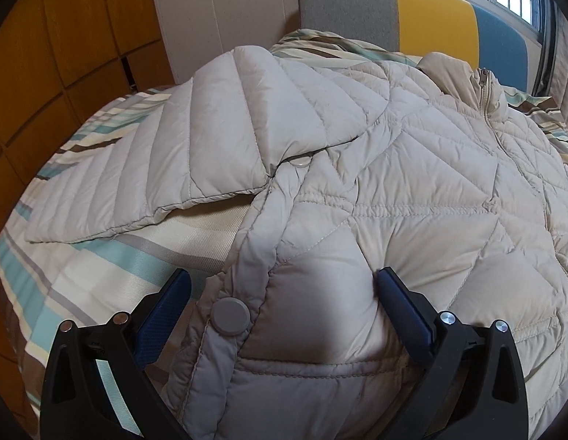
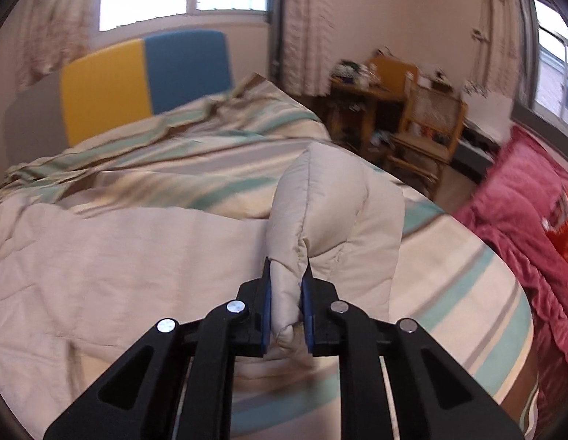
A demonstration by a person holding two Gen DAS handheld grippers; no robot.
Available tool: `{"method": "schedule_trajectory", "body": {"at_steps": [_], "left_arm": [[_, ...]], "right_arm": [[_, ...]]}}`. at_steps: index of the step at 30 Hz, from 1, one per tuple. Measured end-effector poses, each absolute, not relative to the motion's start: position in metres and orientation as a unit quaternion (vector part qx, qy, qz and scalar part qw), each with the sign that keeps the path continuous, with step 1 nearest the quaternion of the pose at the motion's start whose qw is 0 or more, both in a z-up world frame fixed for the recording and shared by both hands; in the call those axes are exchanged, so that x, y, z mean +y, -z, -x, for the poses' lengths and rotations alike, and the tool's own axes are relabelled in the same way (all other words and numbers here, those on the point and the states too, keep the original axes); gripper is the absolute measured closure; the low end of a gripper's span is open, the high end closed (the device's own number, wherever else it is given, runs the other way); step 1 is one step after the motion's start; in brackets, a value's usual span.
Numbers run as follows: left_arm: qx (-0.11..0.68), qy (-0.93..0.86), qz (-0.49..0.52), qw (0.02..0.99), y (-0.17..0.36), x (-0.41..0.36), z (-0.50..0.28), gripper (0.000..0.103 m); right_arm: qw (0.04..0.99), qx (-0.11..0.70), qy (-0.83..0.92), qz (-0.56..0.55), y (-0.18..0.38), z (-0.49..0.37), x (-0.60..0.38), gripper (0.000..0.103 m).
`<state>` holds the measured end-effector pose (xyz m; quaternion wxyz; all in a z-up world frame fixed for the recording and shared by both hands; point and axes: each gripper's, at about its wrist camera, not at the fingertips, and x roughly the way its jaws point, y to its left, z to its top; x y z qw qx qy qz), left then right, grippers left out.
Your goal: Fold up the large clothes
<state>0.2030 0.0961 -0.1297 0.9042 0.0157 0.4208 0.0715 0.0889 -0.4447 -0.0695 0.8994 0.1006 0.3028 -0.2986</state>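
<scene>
A beige quilted down jacket (image 1: 394, 183) lies spread on a striped bed, zipper and collar toward the far right, one sleeve (image 1: 166, 161) lying out to the left. My left gripper (image 1: 282, 282) is open, its blue-padded fingers straddling the jacket's lower front edge beside a grey snap button (image 1: 231, 317). In the right wrist view my right gripper (image 2: 287, 275) is shut on the cuff end of the other sleeve (image 2: 335, 212), which stands lifted above the jacket body (image 2: 119, 256).
The striped bedspread (image 1: 82, 267) covers the bed. A grey, yellow and blue headboard (image 1: 430, 14) stands at the far end. A pink blanket (image 2: 522, 220) lies at the right, with a wooden desk and chair (image 2: 423, 124) beyond the bed.
</scene>
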Motion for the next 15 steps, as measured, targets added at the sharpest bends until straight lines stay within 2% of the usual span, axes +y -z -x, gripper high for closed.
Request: {"method": "schedule_trajectory", "body": {"at_steps": [9, 15], "left_arm": [[0.417, -0.074, -0.017, 0.906, 0.129, 0.095, -0.203, 0.003], [0.417, -0.074, -0.017, 0.906, 0.129, 0.095, -0.203, 0.003]], "right_arm": [[0.950, 0.267, 0.159, 0.024, 0.036, -0.148, -0.299, 0.090], [0.958, 0.260, 0.070, 0.098, 0.044, -0.184, -0.203, 0.090]]}}
